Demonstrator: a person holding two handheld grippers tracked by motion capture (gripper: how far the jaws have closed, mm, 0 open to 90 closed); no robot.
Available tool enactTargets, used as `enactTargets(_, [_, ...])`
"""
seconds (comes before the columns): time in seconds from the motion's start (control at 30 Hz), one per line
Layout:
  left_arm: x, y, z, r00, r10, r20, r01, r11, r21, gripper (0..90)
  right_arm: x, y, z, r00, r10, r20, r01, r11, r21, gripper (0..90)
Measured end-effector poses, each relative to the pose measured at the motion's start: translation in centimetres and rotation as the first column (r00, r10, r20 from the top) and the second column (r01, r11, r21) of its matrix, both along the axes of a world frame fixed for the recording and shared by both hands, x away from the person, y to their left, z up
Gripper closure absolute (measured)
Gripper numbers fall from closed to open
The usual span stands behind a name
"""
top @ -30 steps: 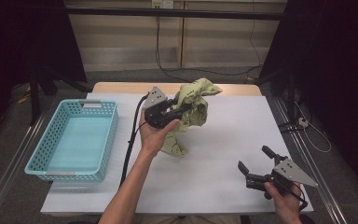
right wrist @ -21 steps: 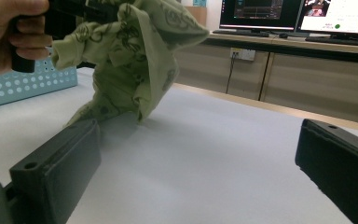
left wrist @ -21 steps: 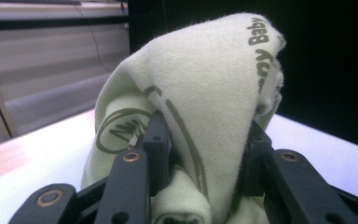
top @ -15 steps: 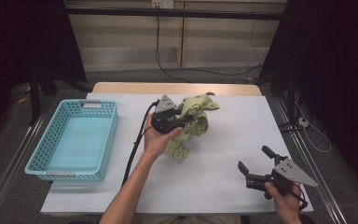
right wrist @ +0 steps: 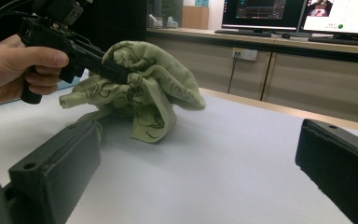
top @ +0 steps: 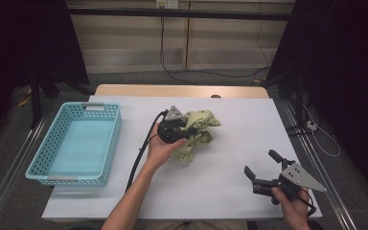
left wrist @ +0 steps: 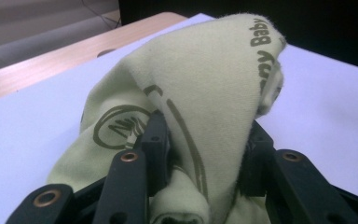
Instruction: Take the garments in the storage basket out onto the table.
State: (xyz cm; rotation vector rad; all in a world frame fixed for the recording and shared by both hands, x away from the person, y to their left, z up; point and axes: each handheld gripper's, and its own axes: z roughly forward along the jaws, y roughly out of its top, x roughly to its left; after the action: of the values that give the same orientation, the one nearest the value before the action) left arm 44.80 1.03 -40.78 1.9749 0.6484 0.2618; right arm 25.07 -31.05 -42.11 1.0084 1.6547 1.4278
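Left tongs (top: 188, 135) clamped on bunched green cloth (top: 196, 129) (right tongs (top: 261, 168) apart, idle): keep grip firm, carry to basket (top: 106, 143) without snagging counter (top: 220, 187).

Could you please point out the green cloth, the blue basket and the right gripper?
green cloth (top: 197, 125): high view, bunched middle.
blue basket (top: 111, 139): high view, right wall.
right gripper (top: 260, 167): high view, between its open jaws.

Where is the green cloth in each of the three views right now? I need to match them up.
High view: green cloth at table centre, right of the blue basket.
Left gripper view: cloth bunched between the left gripper's fingers, draped over them.
Right gripper view: cloth upper left, hanging from the left gripper.
Shared landmark: the white table cover.
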Motion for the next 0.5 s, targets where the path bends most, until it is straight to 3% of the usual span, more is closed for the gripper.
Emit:
enactTargets(0.17, [0.1,-0.3,-0.4,0.9997,-0.014,-0.02,0.014,0.9998,0.017,61.9,0.0,0.0,0.0,1.0,-0.001,-0.001,0.001,1.0,-0.004,0.0])
enactTargets(0.37, [0.4,-0.9,-1.6,0.9966,-0.031,-0.077,0.035,0.998,0.053,61.2,0.0,0.0,0.0,1.0,0.002,-0.004,-0.002,1.0,-0.001,0.0])
enactTargets(0.5, [0.3,-1.5,-2.2,0.9964,-0.042,-0.074,0.048,0.9954,0.083,60.5,0.0,0.0,-0.1,1.0,0.004,-0.004,-0.004,1.0,-0.006,0.0])
